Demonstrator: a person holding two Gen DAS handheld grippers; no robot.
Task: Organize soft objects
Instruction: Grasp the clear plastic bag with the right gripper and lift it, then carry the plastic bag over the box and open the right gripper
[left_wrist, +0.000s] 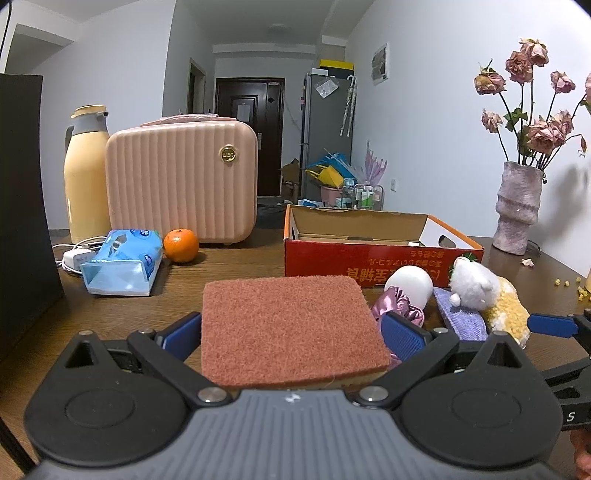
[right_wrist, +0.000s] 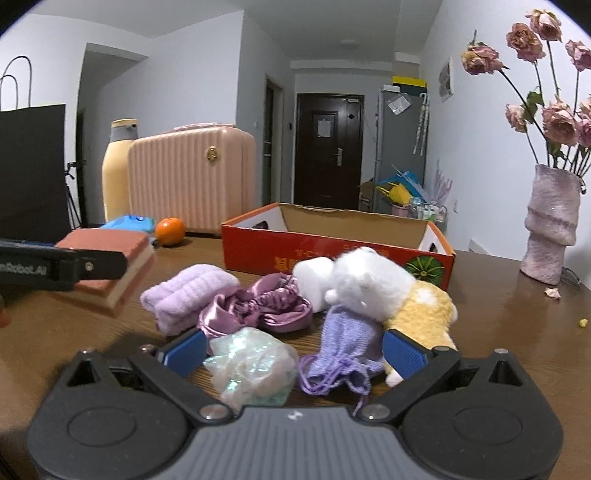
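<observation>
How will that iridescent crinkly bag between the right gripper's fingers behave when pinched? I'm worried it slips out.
The iridescent bag looks like thin glossy film, so it probably crumples and may slide against the pads. It seems light and loosely filled, likely sagging floppily when lifted. The right gripper stands open around it, not yet pinching.

suitcase (left_wrist: 181, 184) | thermos (left_wrist: 86, 173) | orange (left_wrist: 181, 245) | tissue pack (left_wrist: 123, 262) | vase (left_wrist: 518, 206)

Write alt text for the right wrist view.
The open right gripper hovers low over a pile of soft items on a wooden table: iridescent plastic wrap, knitted lilac pouch, satin scrunchie, plush toy. At left, the left gripper holds a sponge; an open cardboard box sits behind.
</observation>
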